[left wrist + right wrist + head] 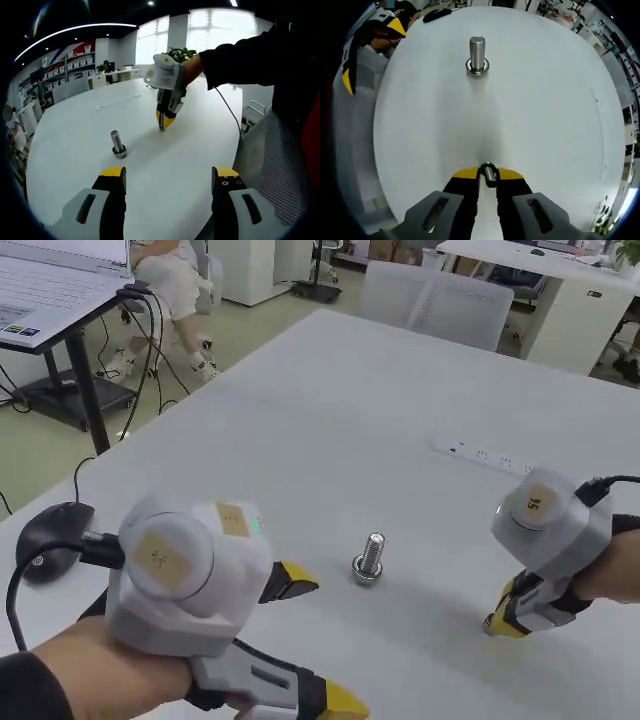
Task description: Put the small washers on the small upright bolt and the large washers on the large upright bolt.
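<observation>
**Jaws: right pair pinched on a small piece, left pair wide and empty**

The jaws of the right gripper (pixel 500 623) are closed on a small piece (pixel 490 174) of grey metal. It is held at the very tips, and its lower end meets the tabletop (pixel 400 420). In the left gripper view it looks slim and upright. I take it for the small bolt, though it is too small to rule out a washer held on edge.

If it is the bolt, the step in hand is standing it up. To do that well:
- Seat its foot flat on the tabletop before letting go.
- Hold the shank plumb.
- Open the jaws only a little and evenly, so neither tip drags it over.
- Draw straight up and away.

A grip this far out on the tips could let the piece twist, so press down gently.

The big bolt (pixel 371 555) stands upright on the tabletop, well apart from the right gripper and between the two grippers. A ring (pixel 477 66) sits at its foot. I cannot tell whether that is a washer or the bolt's own head.

The left gripper (pixel 170 172) hovers near the tabletop's edge. Its jaws are spread wide, holding and touching nothing, and they point toward the big bolt. It could steady the small piece if it tips.
</observation>
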{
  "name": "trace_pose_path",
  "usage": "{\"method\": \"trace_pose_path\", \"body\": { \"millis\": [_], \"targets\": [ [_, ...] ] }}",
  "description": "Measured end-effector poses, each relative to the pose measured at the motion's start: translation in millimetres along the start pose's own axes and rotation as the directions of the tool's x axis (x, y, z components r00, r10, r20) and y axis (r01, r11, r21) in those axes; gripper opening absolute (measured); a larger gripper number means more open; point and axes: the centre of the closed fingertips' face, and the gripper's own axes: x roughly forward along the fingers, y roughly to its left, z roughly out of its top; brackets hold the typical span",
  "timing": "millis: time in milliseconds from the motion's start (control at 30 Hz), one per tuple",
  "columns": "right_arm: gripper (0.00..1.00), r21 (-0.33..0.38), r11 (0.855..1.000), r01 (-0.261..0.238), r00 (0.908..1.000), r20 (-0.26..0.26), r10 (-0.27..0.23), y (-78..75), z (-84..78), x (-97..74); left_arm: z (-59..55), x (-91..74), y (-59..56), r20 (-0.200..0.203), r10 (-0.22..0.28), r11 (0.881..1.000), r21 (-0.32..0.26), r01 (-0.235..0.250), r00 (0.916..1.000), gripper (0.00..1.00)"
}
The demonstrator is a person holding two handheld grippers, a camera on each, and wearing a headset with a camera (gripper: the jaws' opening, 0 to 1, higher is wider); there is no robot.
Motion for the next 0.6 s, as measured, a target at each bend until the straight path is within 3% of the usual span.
{"method": "trace_pose_path", "body": {
  "millis": [600],
  "targets": [
    [0.2, 0.008, 1.0, -0.001, 0.9999, 0.012, 0.001, 1.6, -1.0, -1.6, -0.2, 1.4, -1.6, -0.007, -0.002, 1.0, 0.001, 0.002, 1.0, 0.69]
  ]
}}
